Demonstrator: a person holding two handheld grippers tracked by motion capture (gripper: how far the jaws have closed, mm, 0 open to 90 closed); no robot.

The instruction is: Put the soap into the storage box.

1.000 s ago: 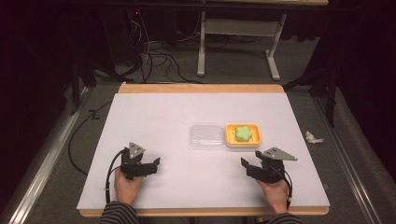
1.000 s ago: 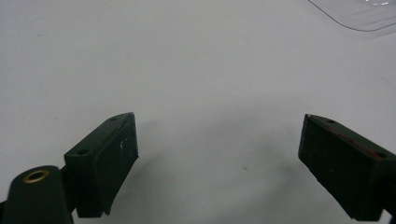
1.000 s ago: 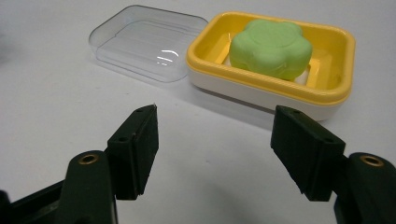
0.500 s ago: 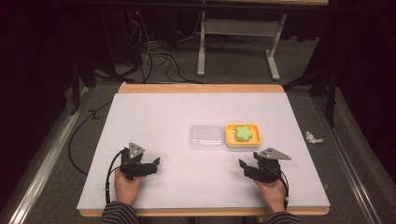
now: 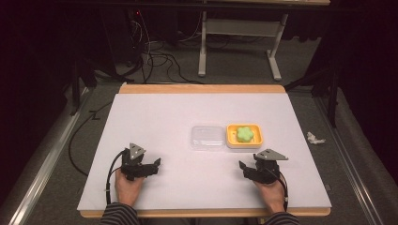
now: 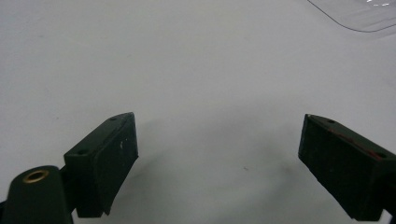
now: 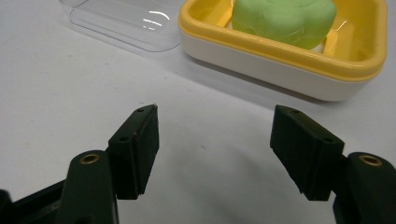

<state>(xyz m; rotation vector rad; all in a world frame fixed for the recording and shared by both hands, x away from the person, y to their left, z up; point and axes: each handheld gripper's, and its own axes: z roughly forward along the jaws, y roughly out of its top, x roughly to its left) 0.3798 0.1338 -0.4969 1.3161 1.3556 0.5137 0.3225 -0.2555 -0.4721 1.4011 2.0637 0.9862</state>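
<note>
High view: we see the white tabletop (image 5: 155, 117) with a yellow tray (image 5: 244, 136) right of frame centre, a green flower-shaped block (image 5: 244, 134) sitting inside it, and a clear plastic lid (image 5: 208, 137) lying flat just beside the tray on its left, edges touching or nearly so. The left tool (image 5: 156, 163) sits in the lower left of the frame, the right tool (image 5: 242, 168) in the lower right, each held low over the tabletop and well apart from the tray and lid. Left gripper view: the left tool (image 6: 219, 168) has its jaws spread wide over bare tabletop with nothing between them; a corner of the clear lid (image 6: 359, 16) shows at the upper right of the frame, some way ahead. Right gripper view: the right tool (image 7: 215, 149) points at the near wall of the yellow tray (image 7: 261, 60), with the green block (image 7: 285, 18) at the top of the frame and the lid (image 7: 126, 21) at the upper left. Its jaws stand apart with a clear gap and grip nothing, though this looks like a fairly narrow setting for them. Progress, as we judge it: the work seems to be closing the tray with its lid, and none of it is done yet. The lid is off, the block is already in the tray, and neither tool touches anything. Left to do: reach in, pick up the lid, set it over the tray.
</note>
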